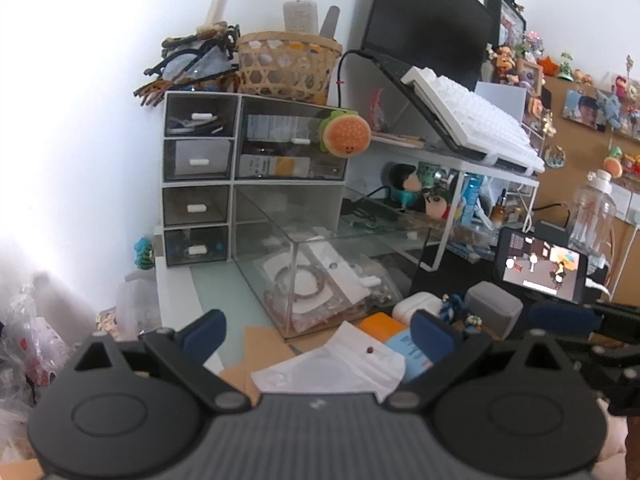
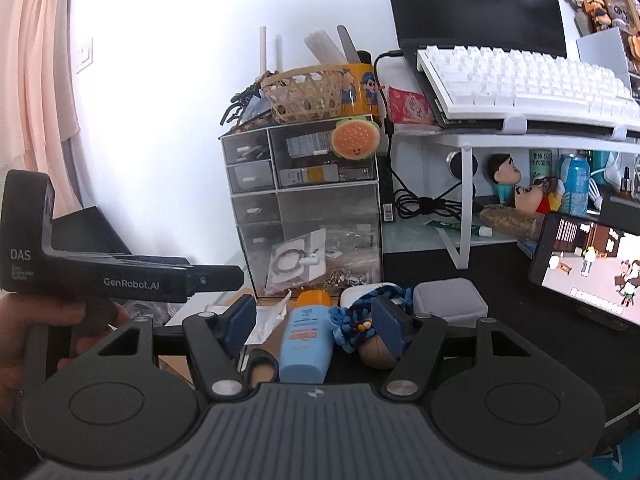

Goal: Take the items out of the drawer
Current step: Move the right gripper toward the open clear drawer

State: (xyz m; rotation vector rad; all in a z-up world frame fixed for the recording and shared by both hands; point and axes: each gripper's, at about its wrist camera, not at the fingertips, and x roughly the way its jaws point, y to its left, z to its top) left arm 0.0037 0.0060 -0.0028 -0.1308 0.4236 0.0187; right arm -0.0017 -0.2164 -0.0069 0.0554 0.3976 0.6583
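The clear drawer (image 1: pixel 320 264) at the bottom right of the white drawer unit (image 1: pixel 200 176) is pulled far out. It holds a bead bracelet on a white card (image 1: pixel 304 284) and other small packets. My left gripper (image 1: pixel 318 332) is open just in front of it, above a clear zip pouch (image 1: pixel 340 368) on the desk. The right gripper (image 2: pixel 316 320) is open over a blue sunscreen bottle with an orange cap (image 2: pixel 306 340). A blue braided cord (image 2: pixel 352 320) lies against its right finger (image 2: pixel 390 320). The same drawer (image 2: pixel 328 240) stands beyond. The left gripper (image 2: pixel 216 280) is side-on at the left, in a hand (image 2: pixel 24 344).
A woven basket (image 1: pixel 286 64) and a burger plush (image 1: pixel 346 136) sit on the unit. To the right stand a shelf with a white keyboard (image 1: pixel 472 116), a lit phone (image 1: pixel 540 268), a grey box (image 1: pixel 494 306), a white earbud case (image 1: pixel 416 304) and a clear bottle (image 1: pixel 592 212).
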